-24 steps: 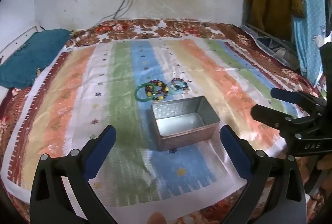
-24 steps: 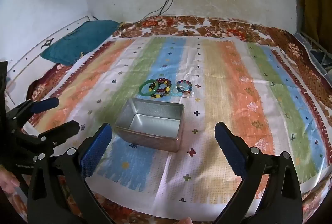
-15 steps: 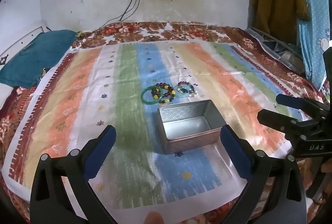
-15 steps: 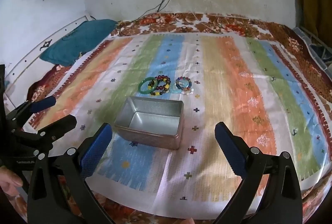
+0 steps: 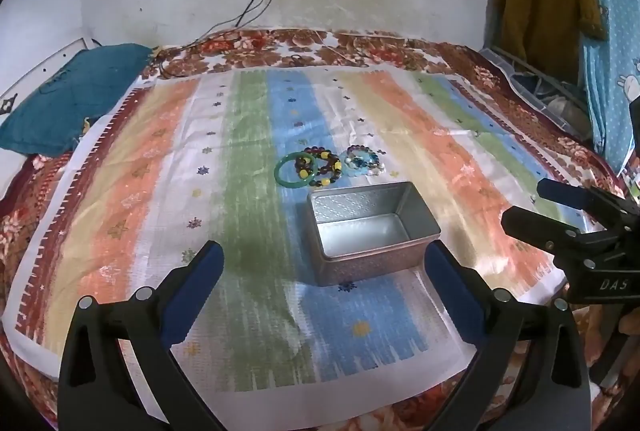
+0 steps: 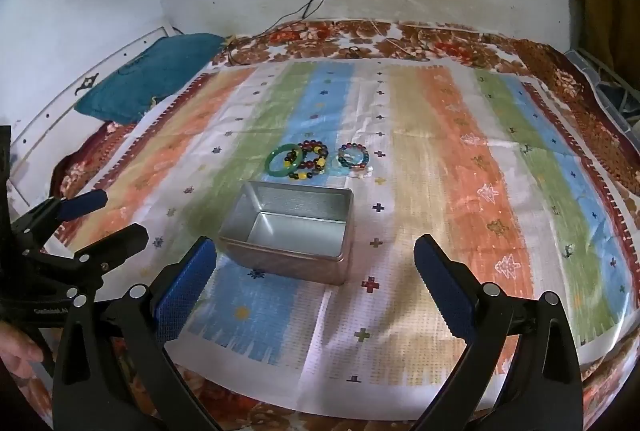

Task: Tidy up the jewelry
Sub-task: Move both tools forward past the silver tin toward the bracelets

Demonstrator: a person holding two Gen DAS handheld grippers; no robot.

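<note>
Nothing is yet stowed: the tin [image 5: 370, 231], mid-bed toward the near edge, is seen empty. Three bracelets are counted just behind it: one green bangle [image 5: 291, 172], two beaded bracelets [image 5: 320, 167] [image 5: 362, 161]. Left hand-held gripper [image 5: 324, 283] and right hand-held gripper [image 6: 316, 279] are held spread, nothing pinched.

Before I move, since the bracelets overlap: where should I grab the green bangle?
Grip the green bangle on its bare left rim, coming from above with one finger inside the ring. It lies flat, and the beaded bracelet overlaps its right side.
</note>
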